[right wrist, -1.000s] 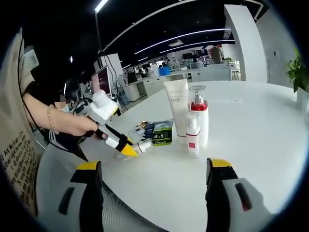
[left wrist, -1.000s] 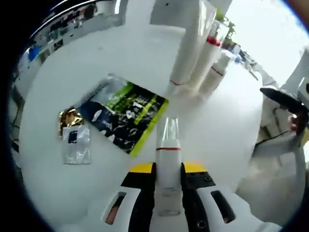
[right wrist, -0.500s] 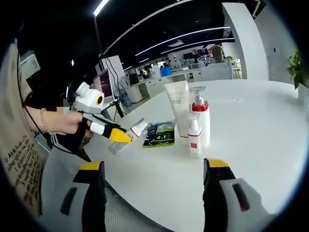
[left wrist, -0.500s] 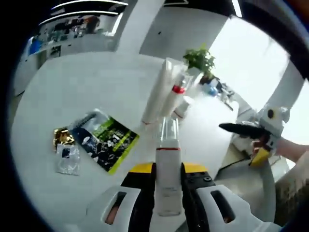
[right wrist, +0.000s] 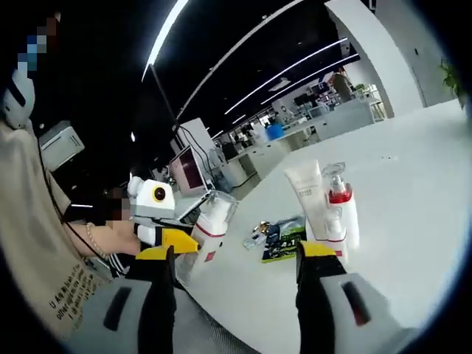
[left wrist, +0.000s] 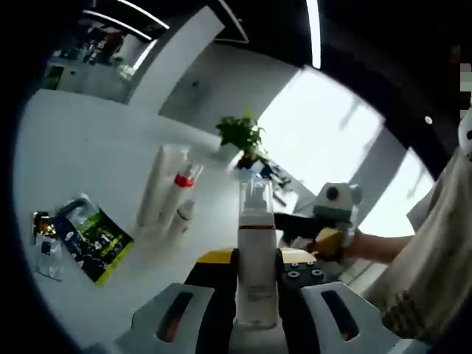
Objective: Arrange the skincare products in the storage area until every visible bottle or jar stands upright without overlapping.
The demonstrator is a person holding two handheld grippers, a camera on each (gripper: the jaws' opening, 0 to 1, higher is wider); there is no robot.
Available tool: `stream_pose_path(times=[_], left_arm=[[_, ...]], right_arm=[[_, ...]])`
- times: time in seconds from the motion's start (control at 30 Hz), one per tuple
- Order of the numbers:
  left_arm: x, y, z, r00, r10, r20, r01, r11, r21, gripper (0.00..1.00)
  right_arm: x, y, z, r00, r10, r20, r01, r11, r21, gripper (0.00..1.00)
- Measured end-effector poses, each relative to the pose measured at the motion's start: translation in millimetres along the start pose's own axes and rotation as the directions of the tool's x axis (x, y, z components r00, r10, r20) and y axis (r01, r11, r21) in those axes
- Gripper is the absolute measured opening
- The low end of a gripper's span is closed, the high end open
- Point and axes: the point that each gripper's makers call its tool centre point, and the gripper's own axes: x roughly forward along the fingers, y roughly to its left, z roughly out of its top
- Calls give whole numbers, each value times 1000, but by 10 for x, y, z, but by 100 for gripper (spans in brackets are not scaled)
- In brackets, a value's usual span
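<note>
The left tool (left wrist: 257, 274) is clamped on a slim white bottle with a red band and a clear cap (left wrist: 256, 243), its black, yellow-tipped jaws pressed against the bottle's lower sides. In the left gripper view the bottle runs straight out along the jaws, held in the air well above the round white worktop (left wrist: 88, 140). In the right gripper view the same bottle (right wrist: 212, 225) points up and to the right, off the near edge of the worktop (right wrist: 413, 184) and clear of it.

The right tool (right wrist: 234, 254) carries nothing; its two yellow-tipped jaws stand wide apart. In the left gripper view it (left wrist: 324, 237) shows to the right, gripped by the person's hand (left wrist: 361, 243).

Further in on the worktop, three products stand upright in a tight cluster: a tall white tube (right wrist: 308, 193), a white pump bottle with a red collar (right wrist: 341, 209) just beside it, and a shorter white bottle (right wrist: 336, 234) in front, touching or nearly touching them. To the left of that group a flat dark and green sachet (right wrist: 282, 237) lies on the surface, with a small gold packet (left wrist: 41, 224) and a silver one (left wrist: 49, 251) beside its far end.
</note>
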Motion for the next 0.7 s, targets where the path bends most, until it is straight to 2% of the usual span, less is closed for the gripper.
stream_pose_path(times=[0.1, 0.27, 0.4, 0.53, 0.7], left_arm=[[0, -159, 55, 996, -73, 46, 74, 997, -33, 16], [-12, -246, 49, 993, -110, 47, 112, 993, -38, 16], [-15, -367, 75, 984, -159, 75, 164, 984, -65, 16], [-6, -495, 56, 975, -212, 70, 217, 973, -81, 16], [11, -582, 44, 967, -249, 64, 254, 963, -94, 16]], right_arm=[[43, 159, 115, 997, 65, 33, -67, 996, 65, 55], [93, 319, 262, 986, 143, 86, -153, 981, 123, 44], [131, 415, 276, 978, 195, 79, -205, 969, 139, 31], [156, 485, 296, 969, 231, 88, -243, 957, 159, 29], [164, 561, 338, 959, 267, 99, -281, 944, 173, 23]])
